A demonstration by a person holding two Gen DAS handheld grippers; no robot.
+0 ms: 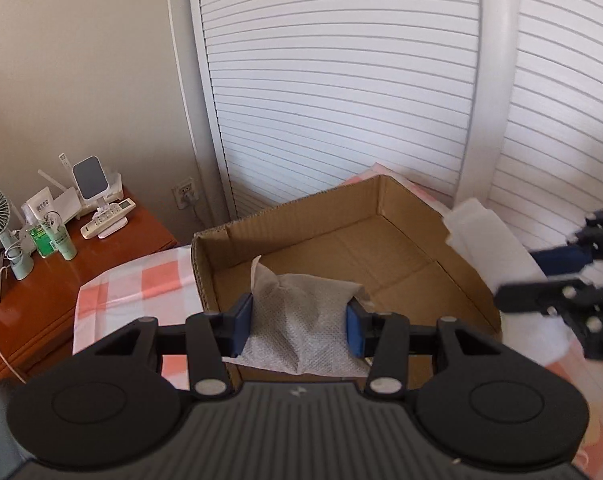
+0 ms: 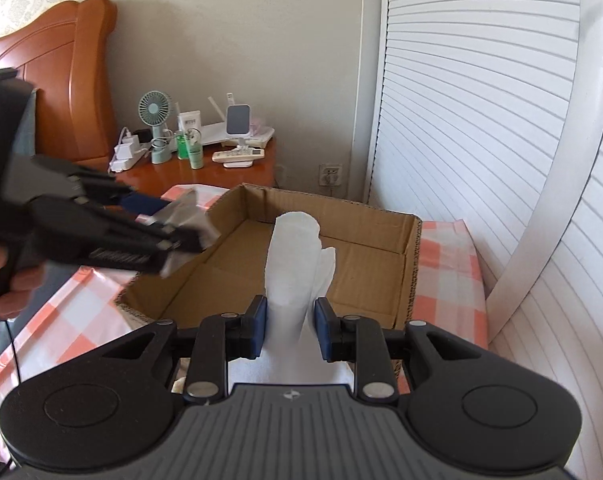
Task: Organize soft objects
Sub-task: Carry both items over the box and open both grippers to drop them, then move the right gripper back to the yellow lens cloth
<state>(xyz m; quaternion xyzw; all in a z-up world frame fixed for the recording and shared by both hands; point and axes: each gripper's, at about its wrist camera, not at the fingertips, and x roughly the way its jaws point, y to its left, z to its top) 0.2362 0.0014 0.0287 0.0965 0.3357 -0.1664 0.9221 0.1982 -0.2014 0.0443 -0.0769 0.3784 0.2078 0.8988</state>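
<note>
An open cardboard box [image 1: 381, 248] [image 2: 365, 260] sits on a bed with a pink-and-white checked sheet [image 1: 141, 280]. My left gripper [image 1: 297, 314] hangs over the box's near left part. A grey-white dotted cloth [image 1: 301, 320] is stretched between its blue pads, one corner sticking up. The right wrist view shows that gripper [image 2: 181, 226] at the box's left wall with the cloth [image 2: 189, 212] dangling. My right gripper [image 2: 289, 316] is shut on a rolled white cloth [image 2: 293, 256] that juts forward over the box. In the left wrist view this gripper [image 1: 541, 280] and its white cloth [image 1: 473, 224] are by the box's right wall.
A wooden nightstand [image 2: 205, 172] left of the bed carries a small fan [image 2: 154, 110], tubes, a remote and chargers. White louvred doors [image 1: 341, 100] stand behind the box. A wooden headboard [image 2: 69, 72] rises at the left. A person's hand [image 2: 9, 280] holds the left gripper.
</note>
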